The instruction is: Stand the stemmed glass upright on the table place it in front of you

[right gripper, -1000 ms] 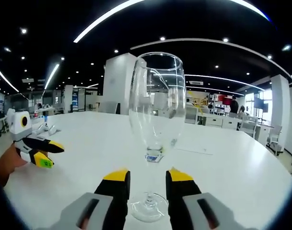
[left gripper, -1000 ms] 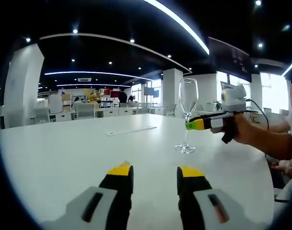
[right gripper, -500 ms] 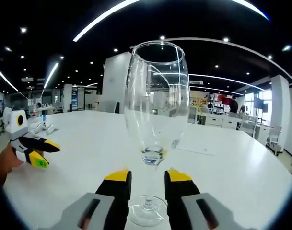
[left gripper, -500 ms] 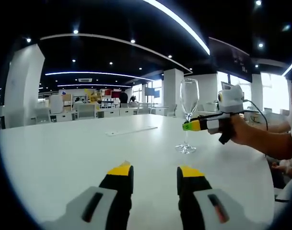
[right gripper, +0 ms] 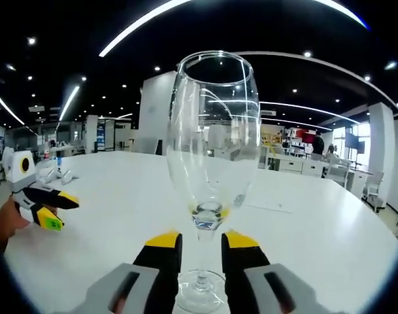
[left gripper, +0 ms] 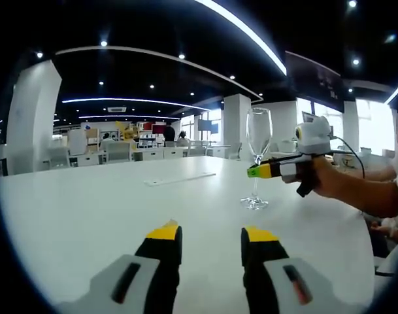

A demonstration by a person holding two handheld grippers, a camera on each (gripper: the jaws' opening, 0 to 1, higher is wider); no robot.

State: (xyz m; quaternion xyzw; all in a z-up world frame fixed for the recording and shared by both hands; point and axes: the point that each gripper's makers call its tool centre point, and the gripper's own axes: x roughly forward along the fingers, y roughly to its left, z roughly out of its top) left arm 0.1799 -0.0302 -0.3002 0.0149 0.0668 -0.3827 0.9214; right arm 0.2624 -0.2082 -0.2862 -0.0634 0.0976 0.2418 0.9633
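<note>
One stemmed glass (right gripper: pixel 213 163) stands upright on the white table (left gripper: pixel 74 209), foot flat on the top. Two grippers: right gripper (right gripper: pixel 201 241) has jaws either side of the stem, close to it, but can't tell if they're clamped or just beside. In left gripper view, glass (left gripper: pixel 257 157) sits to the right, w/ right gripper (left gripper: pixel 253 171) at its stem. Left gripper (left gripper: pixel 212 234) has jaws apart, nothing between, low over the table, well apart from the glass.

A flat pale strip (left gripper: pixel 179 178) is seen lying on the white worktop (left gripper: pixel 74 209); desks and chairs (left gripper: pixel 117 152) are ranged behind it.
</note>
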